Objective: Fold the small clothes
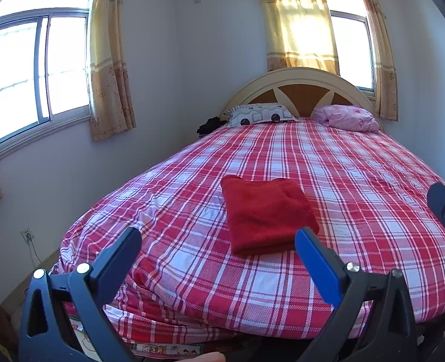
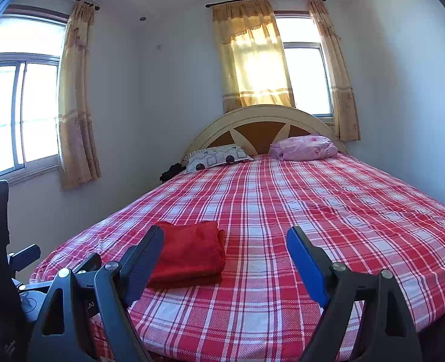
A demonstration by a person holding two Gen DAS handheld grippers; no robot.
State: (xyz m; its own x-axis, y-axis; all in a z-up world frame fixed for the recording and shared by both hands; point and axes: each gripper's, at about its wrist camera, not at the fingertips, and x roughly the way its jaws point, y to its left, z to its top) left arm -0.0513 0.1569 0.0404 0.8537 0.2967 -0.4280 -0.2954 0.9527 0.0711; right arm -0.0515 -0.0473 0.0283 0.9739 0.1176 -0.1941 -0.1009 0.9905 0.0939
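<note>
A: What's biggest here?
B: The bed (image 1: 328, 181), under a red plaid sheet, with two pillows (image 1: 260, 114) by the headboard.
A: And the clothes?
B: One folded red garment (image 1: 267, 214) lies flat near the foot edge.
A: The grippers?
B: The left gripper (image 1: 219, 241) and right gripper (image 2: 225, 241) hover over the foot of the bed, jaws spread wide, holding nothing.

We can read only one marking: the letters "AI" in pale print on the dark frame of the right tool (image 2: 225, 241), near its left finger; whatever comes before them is hidden. We find nothing else legible.
</note>
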